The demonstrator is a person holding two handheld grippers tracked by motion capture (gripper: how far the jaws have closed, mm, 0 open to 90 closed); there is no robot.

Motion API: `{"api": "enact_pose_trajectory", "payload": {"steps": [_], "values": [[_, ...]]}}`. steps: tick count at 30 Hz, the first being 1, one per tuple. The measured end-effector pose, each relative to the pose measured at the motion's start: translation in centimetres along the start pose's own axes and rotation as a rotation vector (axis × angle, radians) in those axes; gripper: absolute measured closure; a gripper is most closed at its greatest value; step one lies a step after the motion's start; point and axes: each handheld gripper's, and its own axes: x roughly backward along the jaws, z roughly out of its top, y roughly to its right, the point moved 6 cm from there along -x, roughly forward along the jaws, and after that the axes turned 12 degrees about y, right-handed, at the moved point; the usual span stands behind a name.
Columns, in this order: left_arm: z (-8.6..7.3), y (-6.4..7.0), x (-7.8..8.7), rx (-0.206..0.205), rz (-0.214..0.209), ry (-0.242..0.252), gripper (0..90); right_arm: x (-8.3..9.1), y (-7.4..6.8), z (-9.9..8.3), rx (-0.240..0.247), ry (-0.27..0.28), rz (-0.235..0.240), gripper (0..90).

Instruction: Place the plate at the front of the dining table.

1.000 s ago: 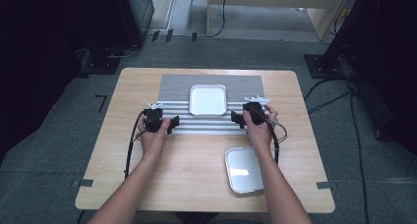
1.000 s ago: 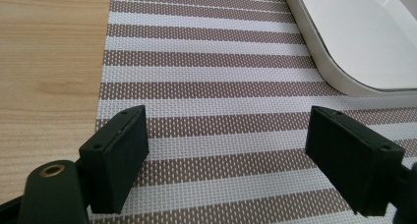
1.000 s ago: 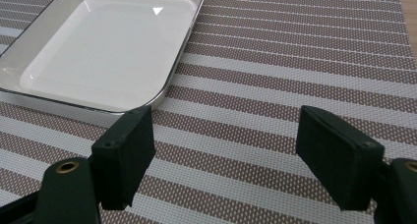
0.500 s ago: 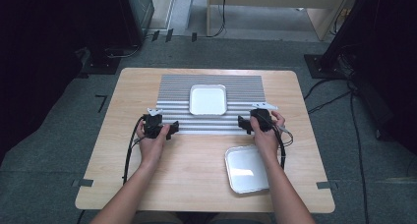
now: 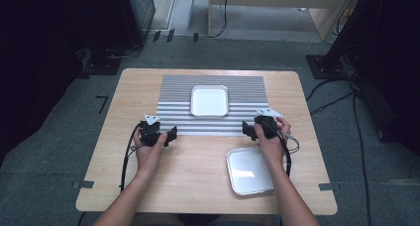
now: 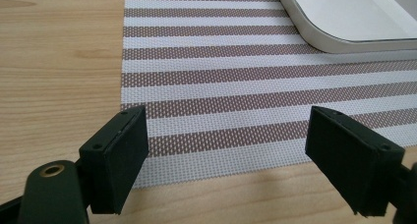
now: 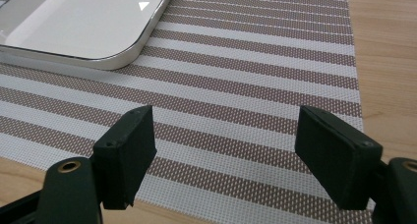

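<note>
High view: two white rounded-square trays — one (image 5: 209, 100) on the grey-and-white striped woven mat (image 5: 247, 89), a second (image 5: 249, 170) on the bare light wooden worktop (image 5: 198, 171) by the right forearm; claw views catch just the mat tray. Left claw (image 6: 226, 160) and right claw (image 7: 223, 155): jaws wide apart, empty, at the mat's near edge.

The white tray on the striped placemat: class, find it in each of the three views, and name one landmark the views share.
High view: the white tray on the mat sits at upper centre, on the striped placemat.
Left gripper view: its corner is at top right.
Right gripper view: its corner is at top left.
Shared landmark: the striped placemat beneath it.
</note>
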Motion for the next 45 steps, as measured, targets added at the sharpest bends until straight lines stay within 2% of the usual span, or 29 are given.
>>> {"api": "enact_pose_trajectory", "payload": {"steps": [11, 15, 23, 36, 45], "values": [[-0.4, -1.3, 1.8, -0.013, 0.003, 0.014, 16.3, 2.1, -0.2, -0.1, 0.010, 0.029, 0.016, 23.2], [-0.8, -2.0, 2.6, -0.026, 0.002, 0.014, 16.3, 3.0, 0.1, -0.5, 0.013, 0.037, 0.017, 23.2], [-1.6, -2.9, 4.0, -0.016, 0.007, 0.021, 16.3, 4.4, 0.9, -1.6, 0.014, 0.027, 0.016, 21.7], [-2.5, -4.1, 5.8, -0.015, 0.021, 0.027, 16.3, 7.2, 3.3, -2.9, -0.016, 0.048, -0.012, 21.7], [-3.3, -4.8, 6.8, -0.035, 0.029, 0.020, 16.2, 8.5, 4.8, -4.1, -0.045, 0.051, -0.031, 21.7]]}}
